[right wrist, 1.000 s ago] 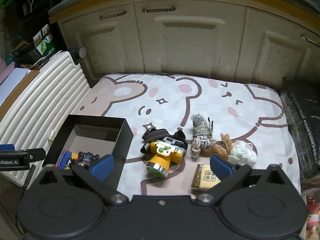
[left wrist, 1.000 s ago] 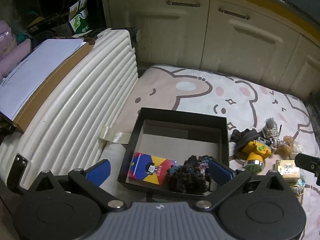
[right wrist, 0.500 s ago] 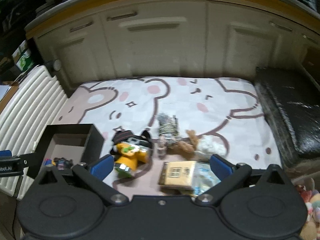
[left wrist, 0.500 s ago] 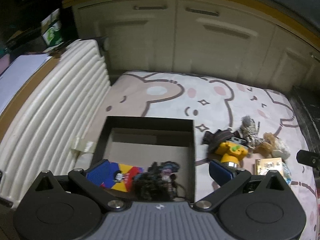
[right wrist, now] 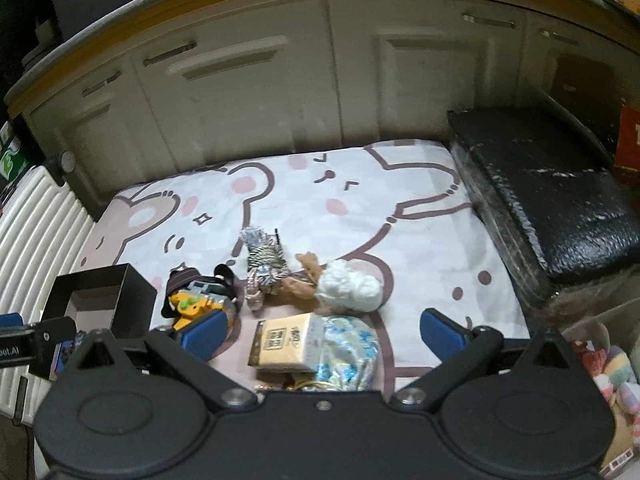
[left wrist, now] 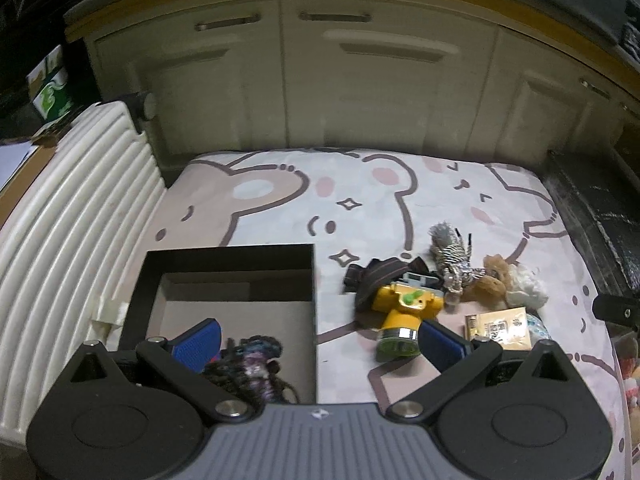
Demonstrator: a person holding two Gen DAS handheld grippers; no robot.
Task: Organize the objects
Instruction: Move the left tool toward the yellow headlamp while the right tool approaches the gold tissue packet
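Very little here can actually be read. On the side of the left claw (right wrist: 38,340), where it pokes into the right wrist view at the left edge, white letters spell "bot.AI"; the start of the word is cut off by the frame. The tan packet (right wrist: 280,339) lying on the bed has a dark label with printed characters, but they are too blurred to make out in either view. The green and white carton (left wrist: 50,90) on the far left carries a white swirl logo and no legible wording. A red box (right wrist: 628,138) at the right edge shows part of a pale letter, not enough to read.
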